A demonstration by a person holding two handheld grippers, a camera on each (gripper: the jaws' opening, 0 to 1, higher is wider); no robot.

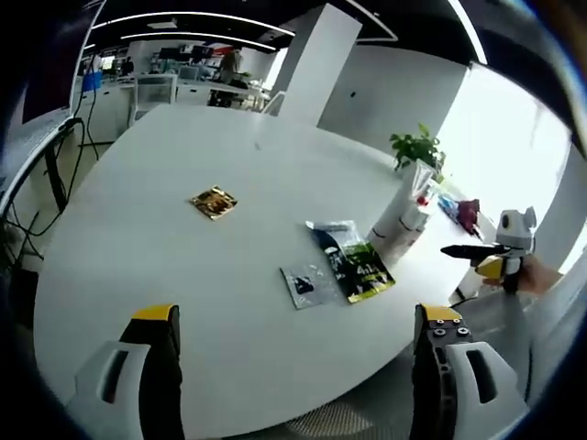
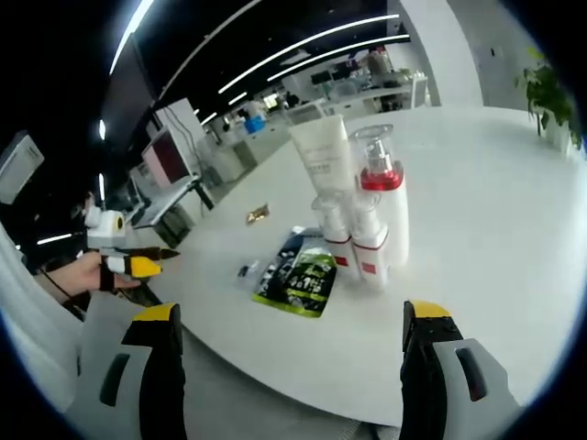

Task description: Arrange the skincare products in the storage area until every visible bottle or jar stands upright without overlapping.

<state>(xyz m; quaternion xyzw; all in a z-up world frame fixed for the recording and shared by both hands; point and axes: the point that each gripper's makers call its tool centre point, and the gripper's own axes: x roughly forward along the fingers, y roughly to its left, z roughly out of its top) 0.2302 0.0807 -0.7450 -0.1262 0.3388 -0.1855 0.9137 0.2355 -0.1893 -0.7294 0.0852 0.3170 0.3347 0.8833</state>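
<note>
Several skincare containers stand upright in a tight cluster on the white table (image 2: 477,229): a white tube (image 2: 323,151), a tall white bottle with a red band and clear cap (image 2: 381,188), and two small white bottles (image 2: 336,234) (image 2: 371,246). In the left gripper view the same cluster (image 1: 406,218) sits near the table's right edge. A green-black sachet (image 2: 307,280) (image 1: 356,264), a small clear sachet (image 1: 305,284) and a gold sachet (image 1: 213,202) lie flat. My left gripper (image 1: 296,316) is open and empty off the table's near edge. My right gripper (image 2: 289,312) is open and empty, short of the bottles.
A potted plant (image 1: 418,147) stands beyond the table behind the bottles. Held in a hand, the right gripper (image 1: 491,250) enters the left gripper view, and the left gripper (image 2: 128,264) shows in the right gripper view. Desks and monitors (image 2: 170,156) fill the office behind.
</note>
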